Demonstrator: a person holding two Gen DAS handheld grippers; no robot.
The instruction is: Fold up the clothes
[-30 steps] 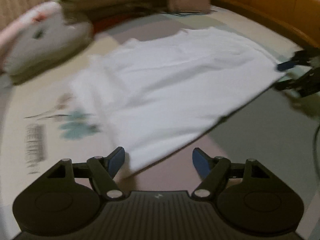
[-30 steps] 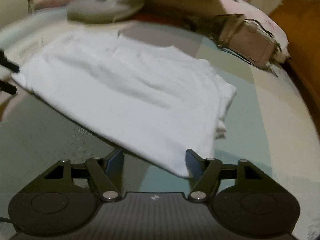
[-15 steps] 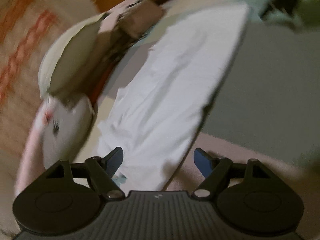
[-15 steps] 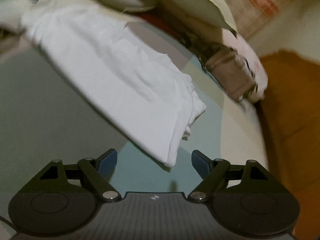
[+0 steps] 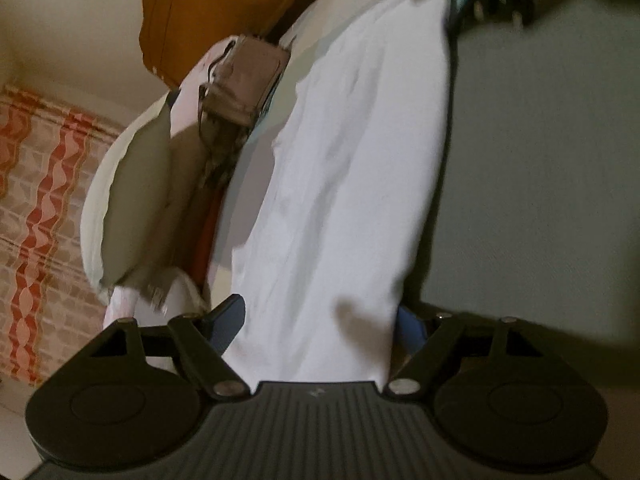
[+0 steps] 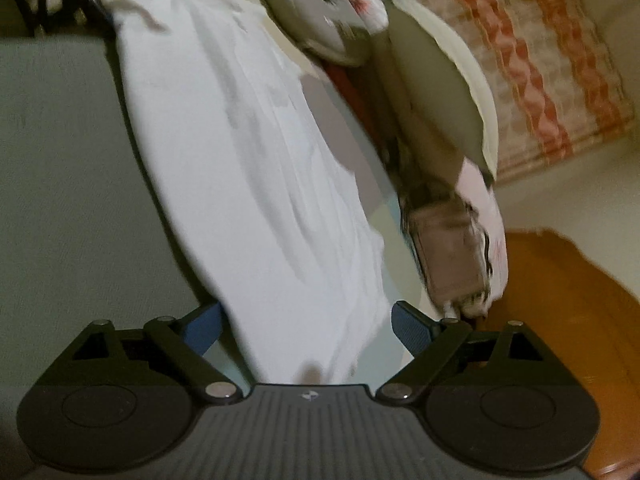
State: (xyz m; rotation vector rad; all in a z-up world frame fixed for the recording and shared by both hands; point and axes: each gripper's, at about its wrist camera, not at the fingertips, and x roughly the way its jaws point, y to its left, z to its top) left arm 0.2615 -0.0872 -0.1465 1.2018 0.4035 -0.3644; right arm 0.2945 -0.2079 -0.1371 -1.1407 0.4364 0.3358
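- Your left gripper (image 5: 320,320) is sitting wide open over one end of the folded white T-shirt (image 5: 352,168); cloth is lying between the blue pads (image 5: 228,320), but neither pad is pressing on it.
- In the left wrist view the shirt is running as a long band from 6 o'clock, at the gripper, up toward 1 o'clock.
- Your right gripper (image 6: 306,326) is still opening its jaws; the shirt's (image 6: 256,152) other end is lying between the pads (image 6: 412,326) with visible gaps on both sides, nothing gripped.
- In the right wrist view the shirt is stretching from 6 o'clock up to 11 o'clock.
- The shirt is lying flat on a bed sheet (image 5: 540,180) of grey-green and pastel blocks.
- A brown bag (image 5: 244,80) and a pile of pillows (image 5: 136,204) are sitting beside the shirt, at 10 to 11 o'clock in the left view.
- In the right view the bag (image 6: 448,252) is showing at 3 o'clock, close to the shirt's edge; touching or not, cannot tell.
- A curtain with orange pattern (image 6: 532,64) is hanging at 1 o'clock in the right view.
- Both views are motion-blurred and rolled sideways.
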